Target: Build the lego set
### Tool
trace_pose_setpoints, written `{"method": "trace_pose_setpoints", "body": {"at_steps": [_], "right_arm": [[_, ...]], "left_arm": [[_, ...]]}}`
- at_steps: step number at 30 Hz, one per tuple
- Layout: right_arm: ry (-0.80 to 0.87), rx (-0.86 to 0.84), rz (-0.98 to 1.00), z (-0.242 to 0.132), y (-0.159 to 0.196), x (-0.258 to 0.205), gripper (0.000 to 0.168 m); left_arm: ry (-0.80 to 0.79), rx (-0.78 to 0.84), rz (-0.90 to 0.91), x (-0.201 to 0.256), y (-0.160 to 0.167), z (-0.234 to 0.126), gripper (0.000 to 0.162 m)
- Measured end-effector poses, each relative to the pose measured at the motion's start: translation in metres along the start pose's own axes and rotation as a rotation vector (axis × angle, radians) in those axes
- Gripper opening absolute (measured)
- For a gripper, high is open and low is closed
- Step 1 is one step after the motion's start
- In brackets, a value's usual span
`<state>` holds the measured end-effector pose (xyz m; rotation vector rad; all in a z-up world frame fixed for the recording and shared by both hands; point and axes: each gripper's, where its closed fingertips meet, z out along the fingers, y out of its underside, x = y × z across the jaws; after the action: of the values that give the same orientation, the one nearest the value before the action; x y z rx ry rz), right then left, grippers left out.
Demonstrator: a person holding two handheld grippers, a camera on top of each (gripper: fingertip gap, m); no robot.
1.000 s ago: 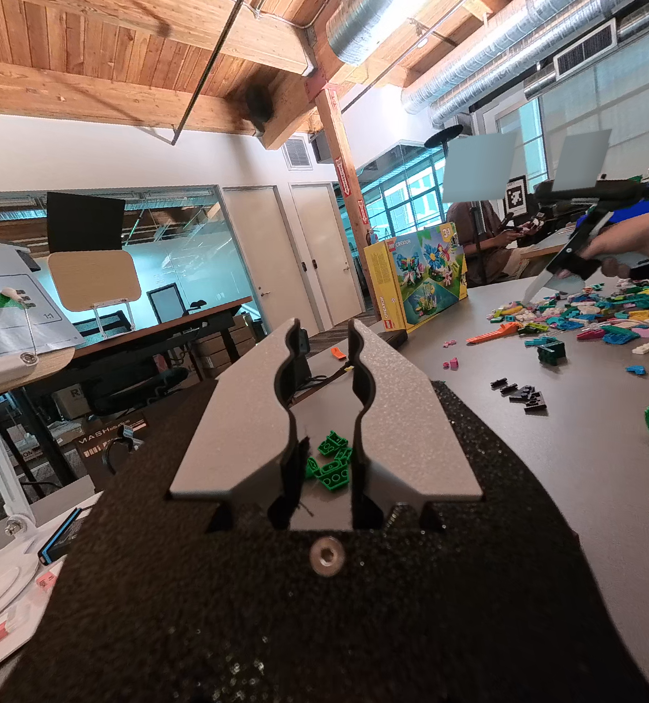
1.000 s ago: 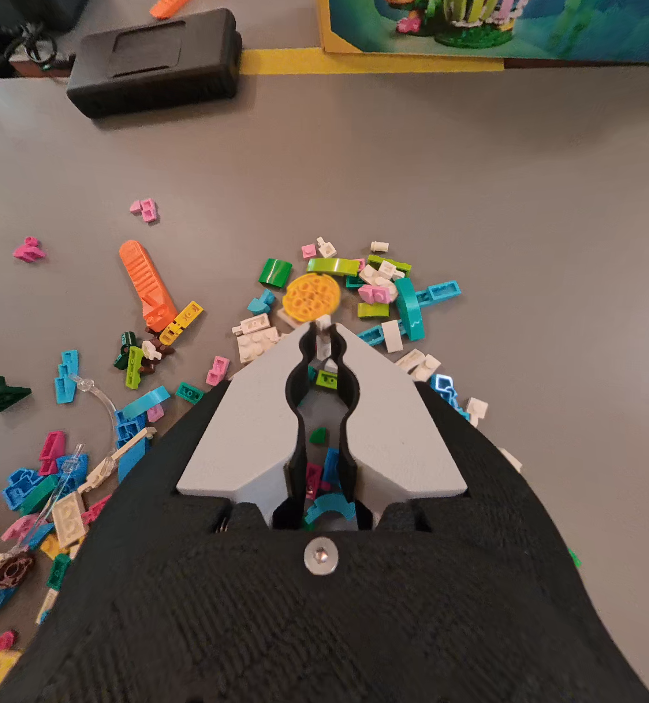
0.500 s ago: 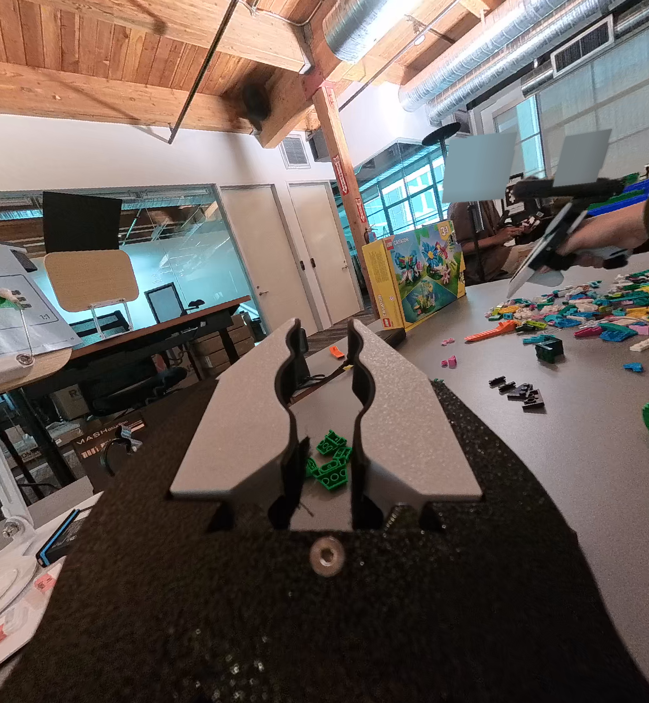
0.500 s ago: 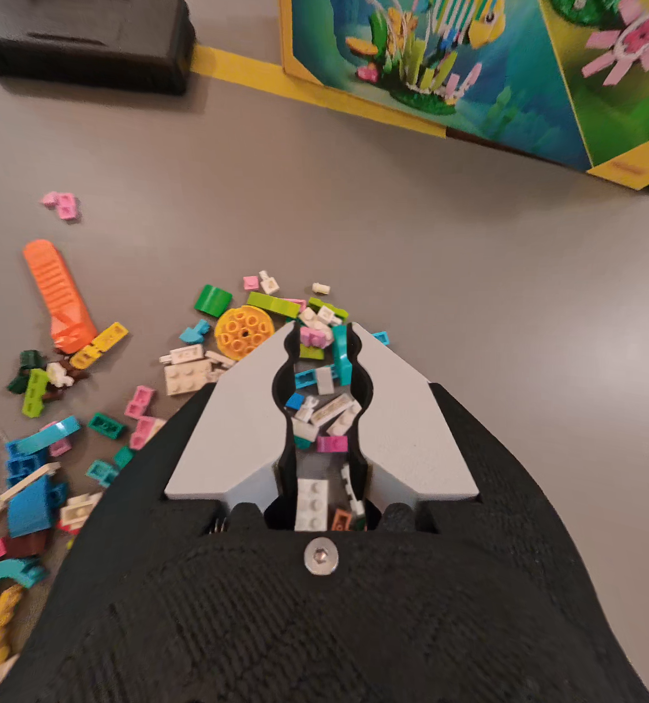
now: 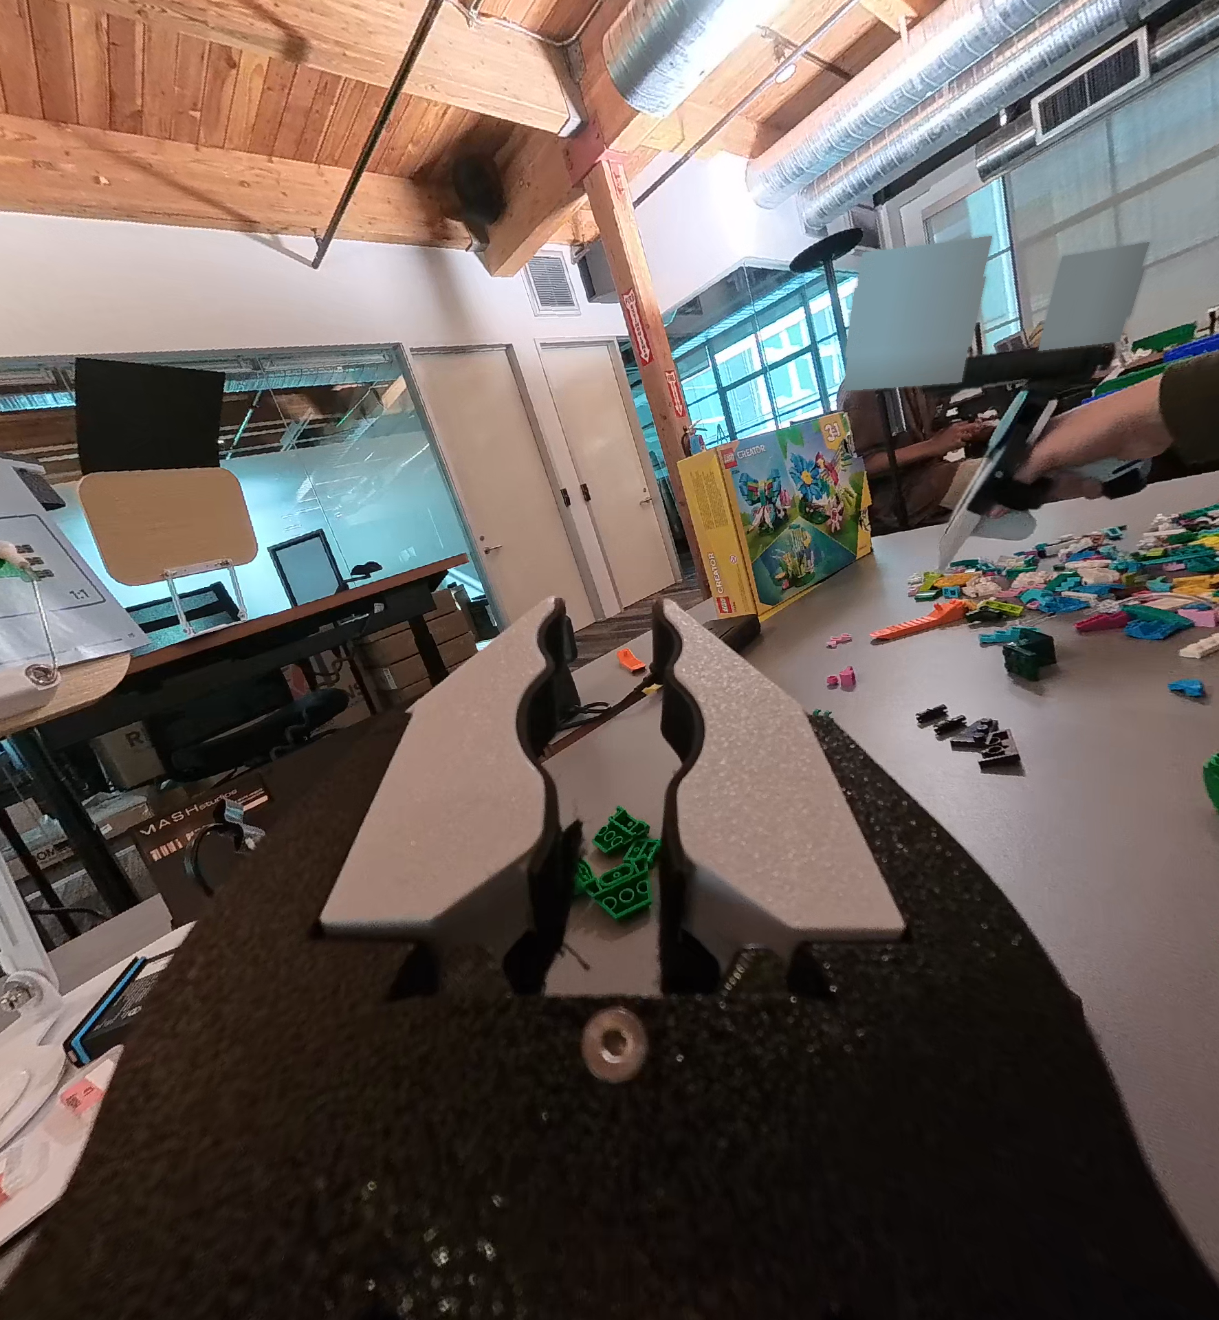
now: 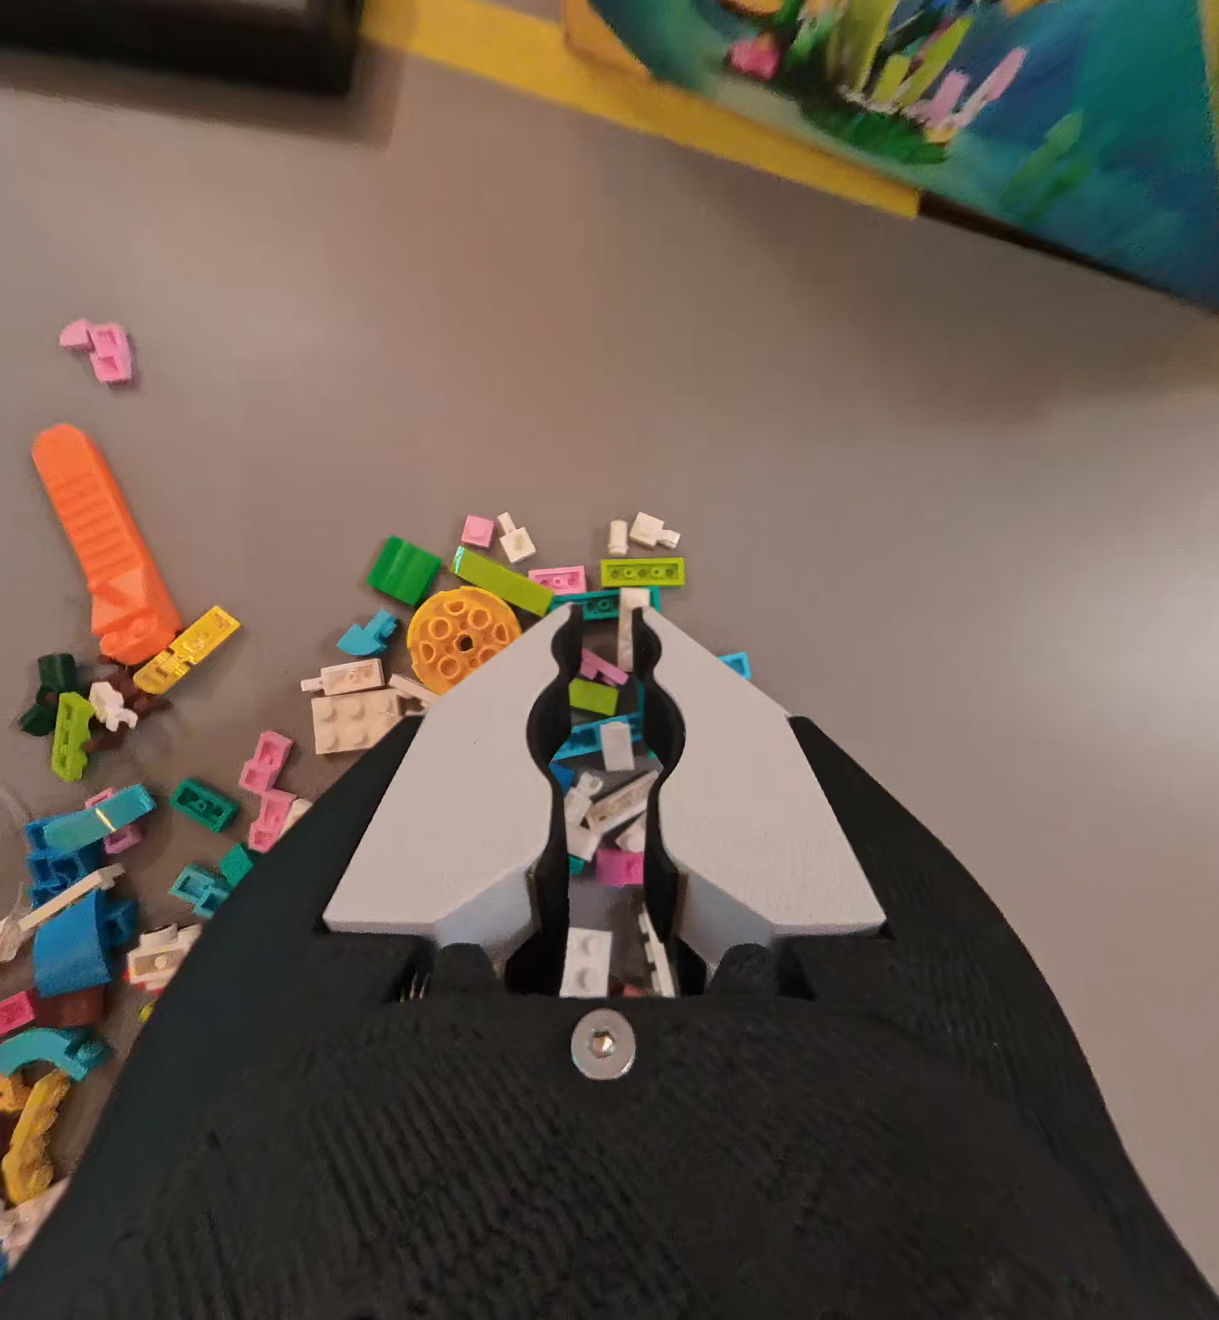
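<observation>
The right gripper, fingers narrowly apart and empty, noses into the loose bricks; closing here could pinch 2 pieces. At 6 o'clock, the left gripper idles parted.

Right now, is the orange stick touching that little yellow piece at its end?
Touching. The right wrist view shows the yellow piece lying right against the wide end of the orange stick, with no grey table between them.

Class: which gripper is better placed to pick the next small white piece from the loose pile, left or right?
Right. The right gripper hovers directly over the loose brick pile, fingers slightly apart with a white piece between its tips. The left gripper points away, above only green bricks.
</observation>
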<state>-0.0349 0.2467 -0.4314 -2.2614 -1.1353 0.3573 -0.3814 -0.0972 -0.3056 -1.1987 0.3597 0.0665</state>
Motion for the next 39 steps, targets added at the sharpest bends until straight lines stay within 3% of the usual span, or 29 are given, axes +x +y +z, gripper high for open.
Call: {"method": "trace_pose_setpoints", "body": {"at_steps": [4, 8, 15, 20, 26, 29, 33, 36, 39], "right_arm": [[0.034, 0.062, -0.034, 0.007, -0.015, -0.002, 0.015], [0.098, 0.203, 0.018, -0.018, -0.038, 0.012, 0.013], [0.176, 0.089, -0.019, -0.048, 0.012, 0.034, 0.013], [0.052, 0.031, 0.084, -0.054, 0.052, 0.028, 0.018], [0.068, -0.015, 0.103, -0.047, 0.068, 0.034, 0.016], [0.188, 0.072, 0.032, -0.052, 0.056, 0.043, 0.02], [0.298, 0.271, -0.067, -0.09, 0.048, 0.044, 0.025], [0.24, 0.312, -0.064, -0.111, 0.076, 0.037, 0.027], [-0.003, 0.323, -0.034, -0.117, 0.107, 0.005, 0.035]], "left_arm": [[0.0, 0.001, -0.002, 0.0, 0.0, 0.0, 0.021], [-0.002, 0.004, -0.007, -0.001, -0.001, -0.001, 0.021], [-0.001, 0.002, -0.007, -0.001, 0.0, 0.0, 0.021], [-0.001, 0.0, -0.005, -0.001, 0.0, 0.0, 0.021], [-0.002, -0.001, -0.003, -0.001, 0.0, 0.0, 0.021], [-0.007, 0.002, -0.004, -0.002, 0.0, -0.001, 0.021], [-0.02, 0.01, -0.017, -0.005, -0.001, -0.002, 0.021], [-0.022, 0.01, -0.019, -0.006, -0.001, -0.002, 0.022], [-0.022, 0.003, -0.013, -0.005, 0.0, -0.001, 0.022]]}}
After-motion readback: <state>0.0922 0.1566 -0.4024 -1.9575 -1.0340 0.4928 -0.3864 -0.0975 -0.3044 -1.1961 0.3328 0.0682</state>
